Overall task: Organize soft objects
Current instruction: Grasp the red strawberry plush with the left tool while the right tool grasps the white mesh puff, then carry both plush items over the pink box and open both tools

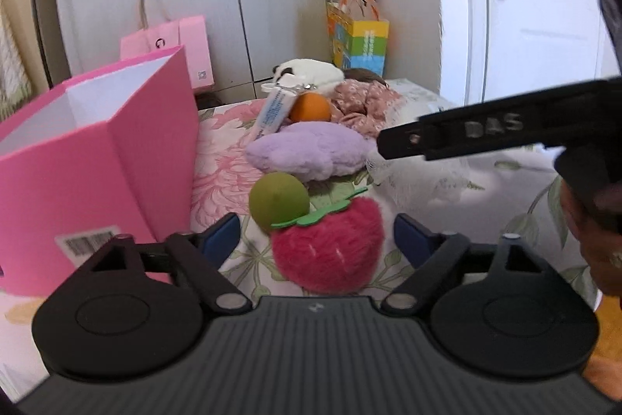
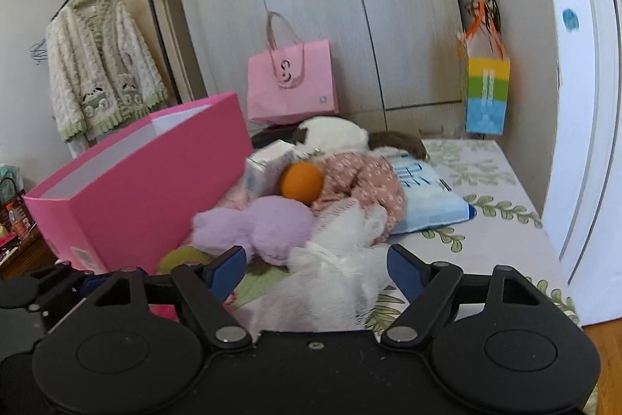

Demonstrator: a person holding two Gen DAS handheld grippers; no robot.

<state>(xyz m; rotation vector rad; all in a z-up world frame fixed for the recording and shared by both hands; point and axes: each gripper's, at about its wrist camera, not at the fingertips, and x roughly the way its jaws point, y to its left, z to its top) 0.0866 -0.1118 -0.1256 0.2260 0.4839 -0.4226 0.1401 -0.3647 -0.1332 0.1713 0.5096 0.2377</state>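
Left wrist view: the left gripper (image 1: 311,232) stands with jaws apart at the lower centre of the frame. A pink strawberry plush (image 1: 330,244) lies between the blue pads (image 1: 221,236); neither pad touches it. A green ball (image 1: 278,201) sits just beside the strawberry, above and left of it. Above the ball lies a purple plush (image 1: 311,154), then an orange ball (image 1: 310,107) beside a white tube (image 1: 272,111). A floral cloth (image 1: 361,104) lies right of the orange ball. An open pink box (image 1: 97,158) fills the left of the frame, near the pile. All items rest on a flowered bedspread (image 1: 221,158). The right gripper's arm crosses the right of the frame, over a white mesh (image 1: 420,177).

Right wrist view: the right gripper (image 2: 317,269) stands with jaws apart at the lower centre. The white mesh (image 2: 338,259) lies between its pads (image 2: 402,271); contact cannot be determined. The purple plush (image 2: 264,228) lies just beside the mesh, to the left. The pink box (image 2: 147,181) stands at centre left. A pink bag (image 2: 291,84) stands against the wardrobe (image 2: 311,6) at upper centre.
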